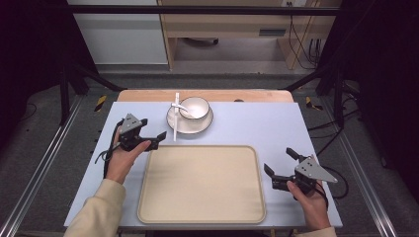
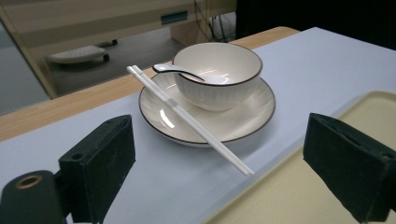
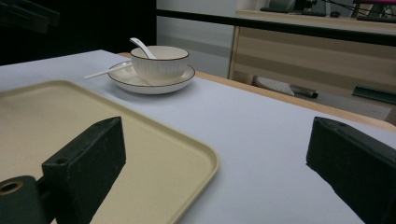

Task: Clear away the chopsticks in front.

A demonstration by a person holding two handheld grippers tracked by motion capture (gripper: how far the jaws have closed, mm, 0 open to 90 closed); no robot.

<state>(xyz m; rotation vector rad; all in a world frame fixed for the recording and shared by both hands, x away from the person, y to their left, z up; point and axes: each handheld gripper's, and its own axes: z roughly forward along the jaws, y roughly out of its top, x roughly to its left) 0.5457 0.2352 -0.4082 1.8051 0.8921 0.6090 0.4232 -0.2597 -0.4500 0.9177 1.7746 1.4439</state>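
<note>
A white bowl with a white spoon in it stands on a dark-rimmed white plate at the table's far middle. White chopsticks lie across the plate's left rim. An empty beige tray lies at the near middle. My left gripper is open, left of the tray's far corner, facing the plate. My right gripper is open beside the tray's right edge.
The tabletop is a pale blue sheet with a wooden strip along its far edge. Beyond it stand a wooden cabinet and black frame bars. Cables trail from both grippers.
</note>
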